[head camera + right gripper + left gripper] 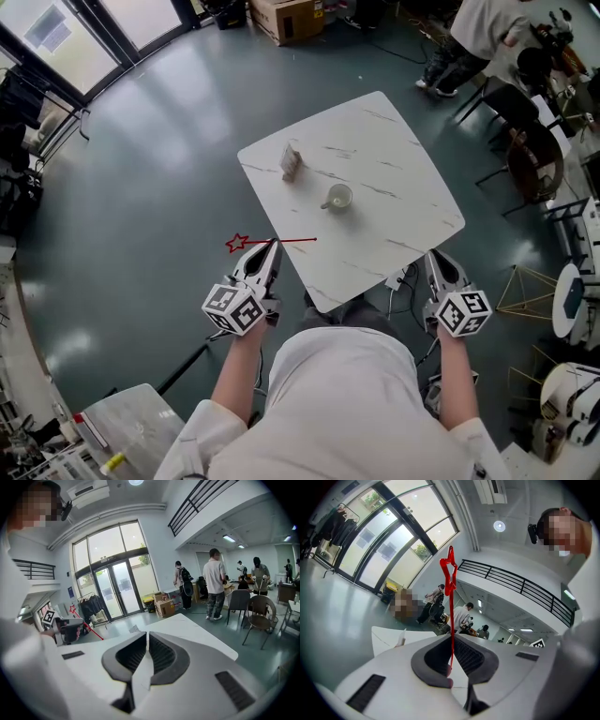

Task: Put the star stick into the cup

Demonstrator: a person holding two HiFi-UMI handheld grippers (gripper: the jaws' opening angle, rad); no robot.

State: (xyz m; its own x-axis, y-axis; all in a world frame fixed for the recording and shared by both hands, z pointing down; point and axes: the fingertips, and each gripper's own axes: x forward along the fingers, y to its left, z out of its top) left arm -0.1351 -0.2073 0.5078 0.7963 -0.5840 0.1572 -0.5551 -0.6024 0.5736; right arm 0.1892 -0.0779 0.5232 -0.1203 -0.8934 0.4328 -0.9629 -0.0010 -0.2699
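Observation:
My left gripper is shut on the red star stick just off the table's near left edge. The stick lies level, with its star out over the floor to the left. In the left gripper view the stick rises straight from between the closed jaws to the star. A small white cup stands upright near the middle of the white marble table, well ahead of that gripper. Below the table's near right edge, my right gripper is shut with nothing in it.
A crumpled pale paper piece stands on the table, back left of the cup. Dark chairs and people are at the far right, a cardboard box at the top. Grey floor surrounds the table.

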